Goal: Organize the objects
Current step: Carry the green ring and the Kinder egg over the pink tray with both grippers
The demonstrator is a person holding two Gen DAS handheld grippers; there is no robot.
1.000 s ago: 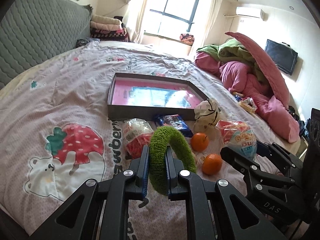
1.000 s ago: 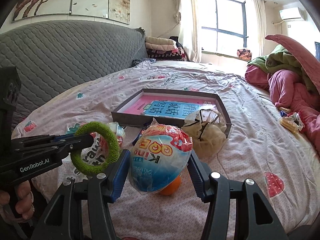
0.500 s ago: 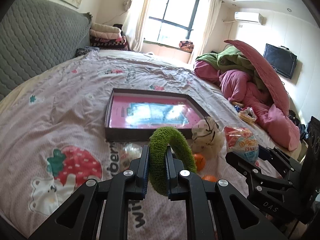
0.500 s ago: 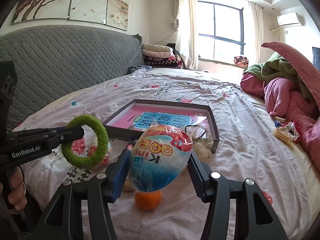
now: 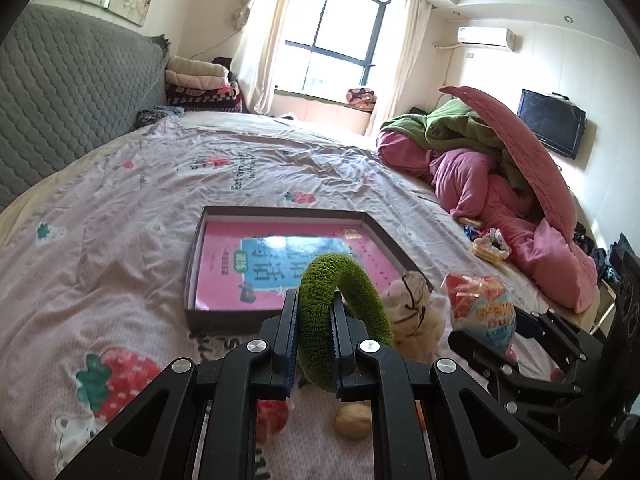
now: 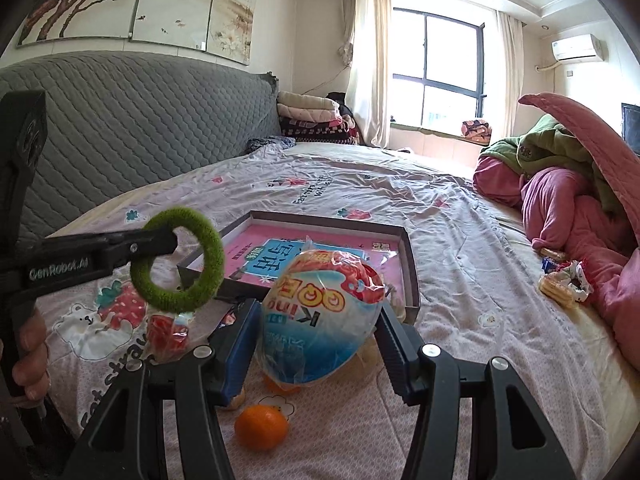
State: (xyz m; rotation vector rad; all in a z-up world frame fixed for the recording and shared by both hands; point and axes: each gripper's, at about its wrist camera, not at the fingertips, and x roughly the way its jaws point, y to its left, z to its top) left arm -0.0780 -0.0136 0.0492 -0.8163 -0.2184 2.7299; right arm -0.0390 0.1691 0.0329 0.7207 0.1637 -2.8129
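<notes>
In the left wrist view, the left gripper (image 5: 314,320) was clamped narrow on a fuzzy green ring (image 5: 340,312), which stood on edge between the pads, lifted above the bedspread (image 5: 100,240). Just beyond it lay the shallow grey box (image 5: 224,316) with a pink book inside. To the right, the right gripper (image 5: 488,334) carried the egg-shaped snack bag (image 5: 480,308). A walnut (image 5: 353,424) sat on the bedspread below the fingers.

In the right wrist view, the right gripper (image 6: 316,336) was held about half wide, its pads pressed on both sides of the snack bag (image 6: 320,320), in the air near the box's (image 6: 412,280) front edge. At left the left gripper (image 6: 170,240) pinched the ring (image 6: 180,260). A mandarin (image 6: 261,428) lay on the bedspread beneath
</notes>
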